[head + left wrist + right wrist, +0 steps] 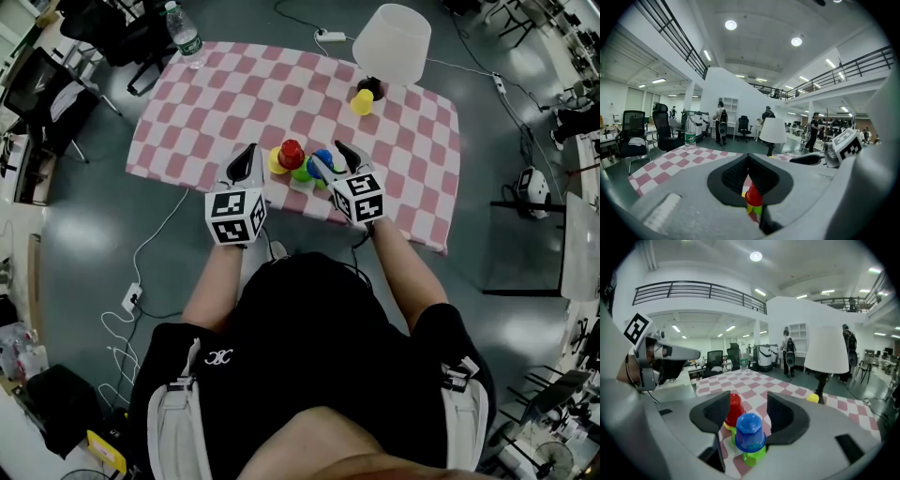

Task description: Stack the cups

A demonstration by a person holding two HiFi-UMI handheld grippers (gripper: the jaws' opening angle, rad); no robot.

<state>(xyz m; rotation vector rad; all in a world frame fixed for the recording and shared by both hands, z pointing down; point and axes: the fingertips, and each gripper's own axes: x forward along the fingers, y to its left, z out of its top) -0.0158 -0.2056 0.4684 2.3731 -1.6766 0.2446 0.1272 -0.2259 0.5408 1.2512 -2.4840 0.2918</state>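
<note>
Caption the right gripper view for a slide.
Open right gripper framing a blue cup stacked on a green cup, red cup behind.

We can read no words or numbers anywhere. The green label (690, 137) on the water bottle (689, 123) and the white emblem (218, 356) on the black shirt (319, 347) are illegible to us.

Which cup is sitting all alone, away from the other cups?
The yellow cup by the lamp. The red cup and blue cup sit stacked on others, close together.
</note>
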